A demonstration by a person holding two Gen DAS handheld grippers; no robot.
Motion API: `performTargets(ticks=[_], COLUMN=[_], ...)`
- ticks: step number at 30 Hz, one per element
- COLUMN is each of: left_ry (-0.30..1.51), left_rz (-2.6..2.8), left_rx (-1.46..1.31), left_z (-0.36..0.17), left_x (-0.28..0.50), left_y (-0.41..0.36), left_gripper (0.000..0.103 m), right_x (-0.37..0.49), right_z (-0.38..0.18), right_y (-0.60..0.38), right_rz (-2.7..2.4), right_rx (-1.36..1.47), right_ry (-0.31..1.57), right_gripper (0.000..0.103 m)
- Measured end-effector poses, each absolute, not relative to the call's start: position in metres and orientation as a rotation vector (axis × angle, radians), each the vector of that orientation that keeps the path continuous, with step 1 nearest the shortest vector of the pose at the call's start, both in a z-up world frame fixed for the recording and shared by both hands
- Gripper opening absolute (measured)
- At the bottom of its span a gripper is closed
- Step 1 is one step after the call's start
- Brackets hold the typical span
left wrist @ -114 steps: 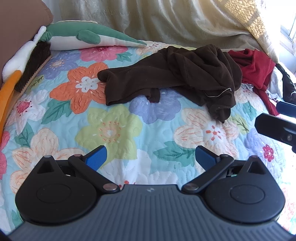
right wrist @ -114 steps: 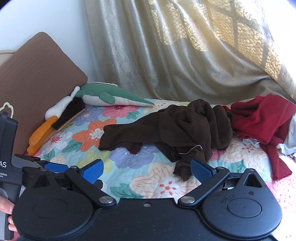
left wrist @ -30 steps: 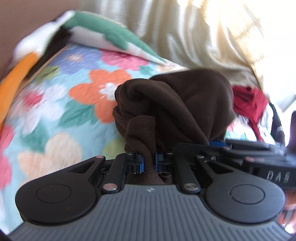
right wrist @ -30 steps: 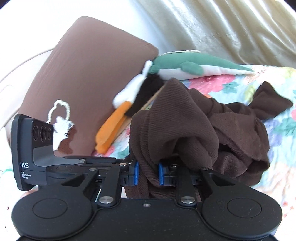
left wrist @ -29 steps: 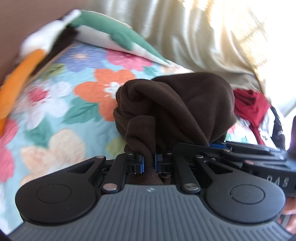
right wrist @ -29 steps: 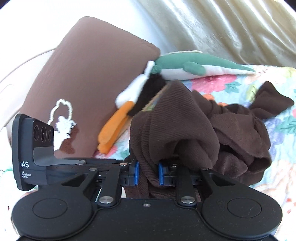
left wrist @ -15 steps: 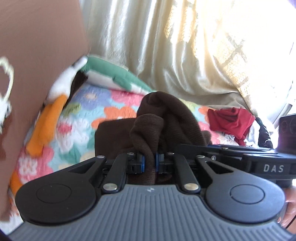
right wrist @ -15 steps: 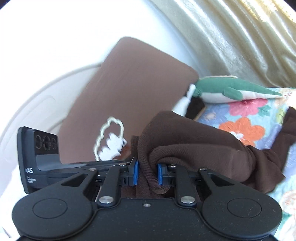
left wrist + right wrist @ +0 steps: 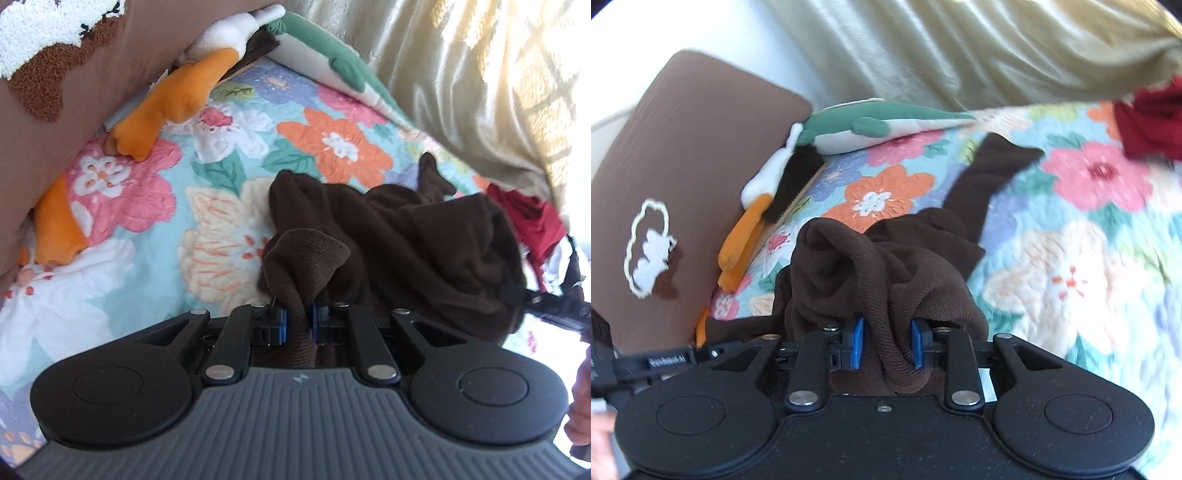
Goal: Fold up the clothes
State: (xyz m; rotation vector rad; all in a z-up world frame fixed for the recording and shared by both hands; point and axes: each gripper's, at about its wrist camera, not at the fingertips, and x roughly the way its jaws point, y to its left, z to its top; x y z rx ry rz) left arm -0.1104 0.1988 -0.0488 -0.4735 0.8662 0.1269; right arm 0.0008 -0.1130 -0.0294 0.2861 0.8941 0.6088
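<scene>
Home bedroom, bed under a floral quilt [image 9: 221,229], brown embroidered pillow [image 9: 665,184] left of the jaws, plush toys [image 9: 879,123] ahead, sunlit cream curtain [image 9: 461,74] beyond, clothes [image 9: 406,236] strewn about

We see bright daylight glaring through the curtain [image 9: 517,74] at upper right. Fisheye bending curves our edges, and the right-wrist view blurs on the quilt [image 9: 1108,258].

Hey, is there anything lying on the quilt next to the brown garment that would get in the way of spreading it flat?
Nothing visible does. The floral quilt beside the brown garment is bare; the stuffed toys lie along the pillow edge, and the red garment sits at the far corner.
</scene>
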Motion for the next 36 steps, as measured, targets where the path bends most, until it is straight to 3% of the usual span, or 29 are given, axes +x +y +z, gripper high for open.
performTargets(ticks=[5, 14, 17, 20, 24, 30, 34, 36], left_ry=[0.904, 0.921, 0.916, 0.867, 0.797, 0.805, 0.846, 0.888], left_rz=[0.136, 0.212, 0.175, 0.125, 0.071, -0.027, -0.103, -0.123], left_rx=[-0.419, -0.321, -0.37, -0.403, -0.413, -0.389, -0.47, -0.465], left_z=[-0.051, -0.04, -0.04, -0.033, -0.027, -0.028, -0.038, -0.047], left_x=[-0.115, -0.143, -0.154, -0.167, -0.188, -0.193, -0.184, -0.179], left_y=[0.204, 0.234, 0.245, 0.249, 0.242, 0.22, 0.209, 0.199], left_gripper=[0.016, 0.018, 0.024, 0.026, 0.05, 0.052, 0.061, 0.061], right_x=[-0.014, -0.042, -0.051, -0.063, -0.086, -0.121, -0.125, -0.122], right_z=[-0.027, 0.011, 0.026, 0.041, 0.057, 0.065, 0.046, 0.021], right_y=[-0.117, -0.131, -0.133, -0.124, -0.11, -0.111, -0.108, -0.103], right_rz=[0.572, 0.581, 0.603, 0.671, 0.704, 0.897, 1.018, 0.942], right_rx=[0.278, 0.288, 0.341, 0.327, 0.271, 0.415, 0.499, 0.461], right_ry=[0.899, 0.884, 0.881, 0.885, 0.984, 1.143, 1.202, 1.207], right_gripper=[0.039, 0.042, 0.055, 0.058, 0.06, 0.062, 0.082, 0.082])
